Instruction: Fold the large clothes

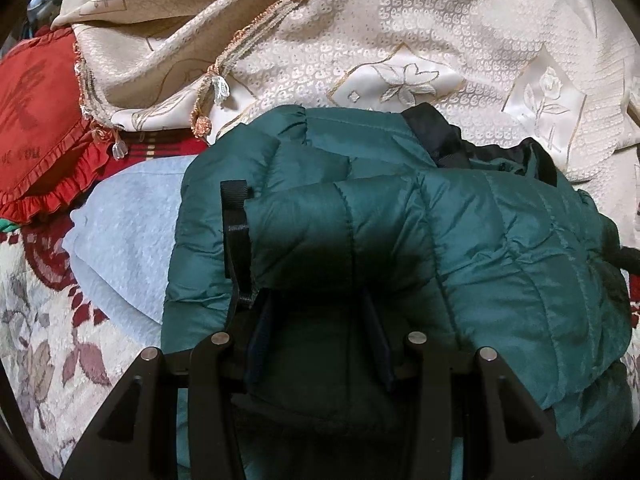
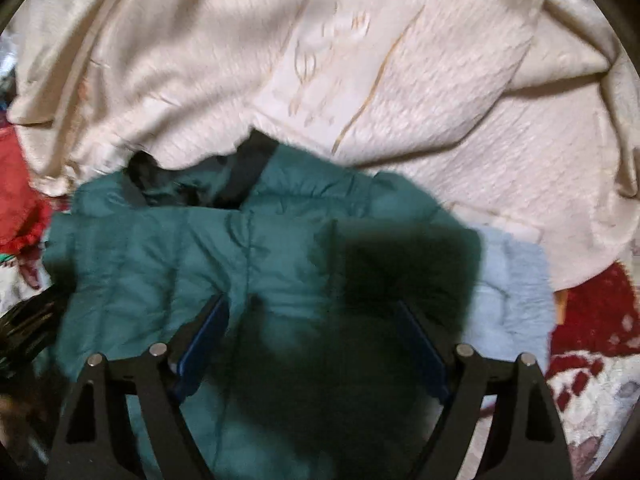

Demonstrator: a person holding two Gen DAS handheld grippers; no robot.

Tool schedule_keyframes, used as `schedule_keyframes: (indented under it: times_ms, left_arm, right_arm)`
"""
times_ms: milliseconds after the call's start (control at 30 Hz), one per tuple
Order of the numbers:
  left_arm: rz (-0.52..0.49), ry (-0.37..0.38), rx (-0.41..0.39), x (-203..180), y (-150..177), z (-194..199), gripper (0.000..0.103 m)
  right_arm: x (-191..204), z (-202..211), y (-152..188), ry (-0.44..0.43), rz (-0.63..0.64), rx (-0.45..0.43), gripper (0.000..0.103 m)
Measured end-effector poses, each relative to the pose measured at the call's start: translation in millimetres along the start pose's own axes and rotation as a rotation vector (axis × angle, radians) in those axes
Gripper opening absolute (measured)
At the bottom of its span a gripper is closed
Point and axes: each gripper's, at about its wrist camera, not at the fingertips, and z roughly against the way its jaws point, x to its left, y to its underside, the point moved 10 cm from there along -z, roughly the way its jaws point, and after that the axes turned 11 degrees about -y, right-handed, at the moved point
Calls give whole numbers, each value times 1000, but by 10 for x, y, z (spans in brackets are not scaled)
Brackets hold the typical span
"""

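Observation:
A dark green quilted puffer jacket (image 1: 400,216) with black lining at its collar lies bundled in folds on the bed. My left gripper (image 1: 318,300) is shut on a thick fold of it. The padding bulges over and between the blue pads (image 1: 260,332), and it hides the fingertips. In the right wrist view the same jacket (image 2: 168,256) lies below my right gripper (image 2: 312,304). That gripper hovers above the jacket with its jaws wide apart and nothing pressed between its blue pads (image 2: 204,340). The right wrist view is blurred.
A cream embroidered cloth (image 1: 400,40) with a beaded fringe lies crumpled behind the jacket. A red ruffled pillow (image 1: 36,128) sits at the left. Under the jacket lies a pale blue towel (image 1: 128,236), which rests on a floral bedspread (image 1: 48,340) with red motifs.

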Motion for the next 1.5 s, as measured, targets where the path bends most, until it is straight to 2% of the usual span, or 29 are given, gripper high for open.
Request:
schedule_keyframes:
  times_ms: [67,167,267,333,433,600,867,1033,1200,1500]
  left_arm:
    - [0,1,-11,4,14,13,25]
    - [-4,-13,-17,5,14,4,25]
    - [-16,-28,-18,-15,16,-3,25]
    - [-27,-35,-18,-23,16,19,25]
    - [-36,-46,-2,16,38,109,25]
    - [-28,-33,-8,126,138,409,25]
    - [-44,-45,-9,215,392,751,25]
    - [-44,-60,-15,295,512,860,25]
    - [-32,-61,2,372,621,858,25]
    - [-15,-70,40,471,742,682,25]
  right_arm:
    - [-11,205,50,17,23,-16,87]
    - [-7,338,245,-6,12,-15,87]
    - [-127,99,566,40,-16,66,87]
    - [-198,-113,702,31,-40,101,88]
    - [-217,-112,649,29,-69,82,89]
    - [-113,302,572,43,-26,30,88]
    - [64,604,792,19,-19,24,89]
    - [271,531,809,-12,-30,20,89]
    - [509,342,683,-25,-16,8,88]
    - [628,-267,568,90,48,73,90]
